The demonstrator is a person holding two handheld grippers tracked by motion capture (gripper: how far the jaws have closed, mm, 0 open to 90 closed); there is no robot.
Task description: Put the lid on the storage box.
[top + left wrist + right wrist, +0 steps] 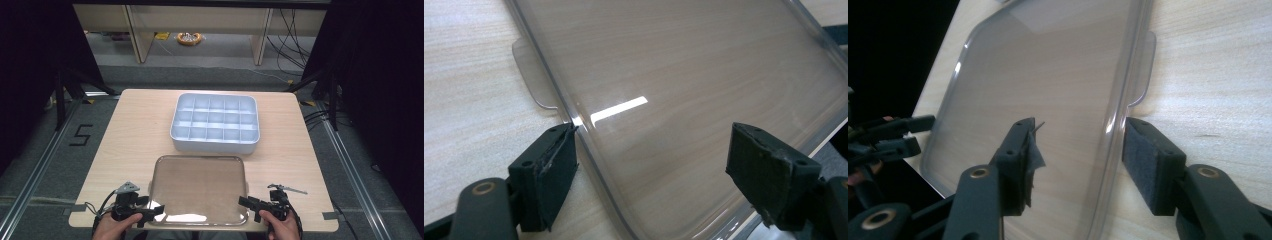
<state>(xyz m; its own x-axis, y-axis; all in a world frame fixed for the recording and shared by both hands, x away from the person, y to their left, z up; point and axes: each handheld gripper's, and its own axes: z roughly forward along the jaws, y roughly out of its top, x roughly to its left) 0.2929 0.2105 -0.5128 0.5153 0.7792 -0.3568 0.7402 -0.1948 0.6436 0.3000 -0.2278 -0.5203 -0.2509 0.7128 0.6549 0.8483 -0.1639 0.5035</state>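
High view shows a clear plastic lid (199,189) lying flat on the near part of your table (130,135), in front of a grey compartment tray (215,123). Your left tool (159,210) straddles the lid's left edge, spread wide. Your right tool (1075,150) brackets the right edge, partly apart, not yet clamped.
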